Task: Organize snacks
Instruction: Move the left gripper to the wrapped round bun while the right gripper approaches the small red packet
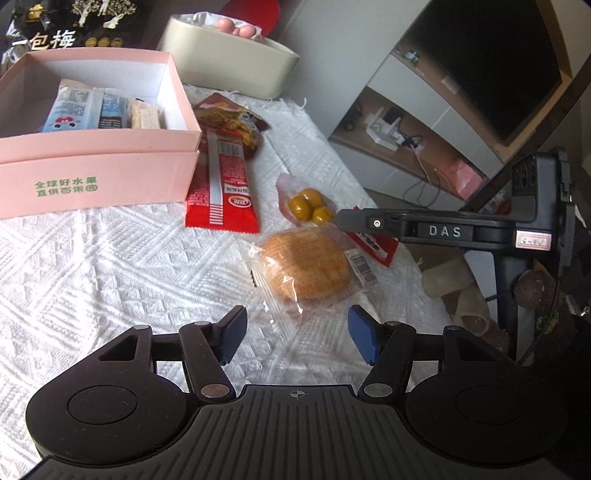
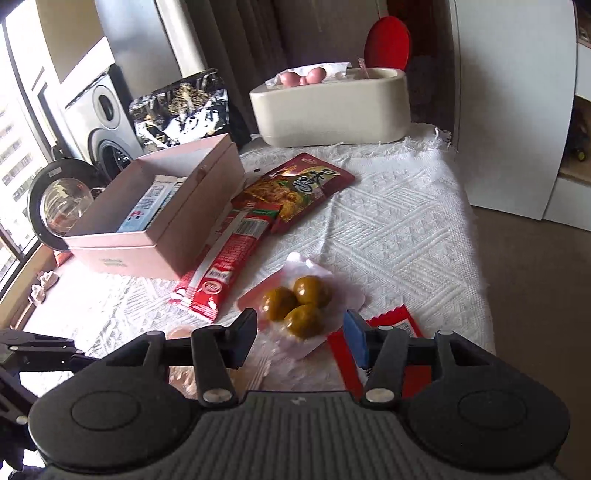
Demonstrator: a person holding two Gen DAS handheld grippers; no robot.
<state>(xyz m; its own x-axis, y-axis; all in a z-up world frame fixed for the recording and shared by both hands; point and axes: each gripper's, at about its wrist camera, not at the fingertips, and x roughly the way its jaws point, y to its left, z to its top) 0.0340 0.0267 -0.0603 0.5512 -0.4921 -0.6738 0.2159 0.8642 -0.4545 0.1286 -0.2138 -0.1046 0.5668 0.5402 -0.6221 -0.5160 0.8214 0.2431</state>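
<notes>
Green print on front wall of pink box, at 9 o'clock in left wrist view: two lines, "全球好水果" over "直供百果园". Black bag at 11 o'clock, behind the box: big white chars "一包梅", w/ gold tree art above. Right gripper, at 3 o'clock in same view, has "DAS" in raised letters on its arm; small pink-edged tag further out on it, writing too small to read. Long red wrapper just right of box: oval logo & barcode, text illegible. Dark red pouch, 12 o'clock in right wrist view: stylized white script, can't read.
</notes>
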